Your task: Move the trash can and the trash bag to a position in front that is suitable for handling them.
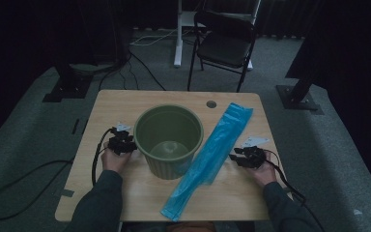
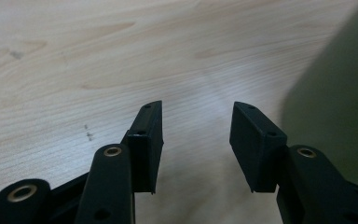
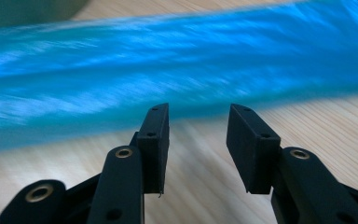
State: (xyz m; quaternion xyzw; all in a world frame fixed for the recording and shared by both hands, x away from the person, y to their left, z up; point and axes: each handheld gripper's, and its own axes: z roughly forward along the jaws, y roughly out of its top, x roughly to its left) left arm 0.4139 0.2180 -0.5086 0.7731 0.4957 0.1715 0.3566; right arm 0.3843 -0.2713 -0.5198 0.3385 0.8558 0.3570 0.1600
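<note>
Blue plastic bag (image 1: 211,153), long, flat and folded into a strip, lies diagonally on the pale wooden table (image 1: 121,104), its far end up near the table's far right corner and its near end close to the near edge, right of centre. In the right gripper view the bag (image 3: 177,70) stretches as a bright blue band across the wood, just beyond the jaw tips and not between them.

Going by size, the table comes first, then the round green ribbed plastic bin (image 1: 168,140), which stands upright at the table's middle, with the bag's left edge running close along its right side. A small round hole (image 1: 211,104) sits in the tabletop near the far edge.

2 black hand-held grippers follow. The left gripper (image 1: 122,143) rests just left of the bin, held by the person's left hand (image 1: 115,160); in the left gripper view its jaws stand apart over bare wood, gripping nothing, with the bin's dark green wall (image 2: 340,107) at the right edge. The right gripper (image 1: 247,157) sits just right of the bag, jaws apart and pointed at it, clamped on nothing.
</note>
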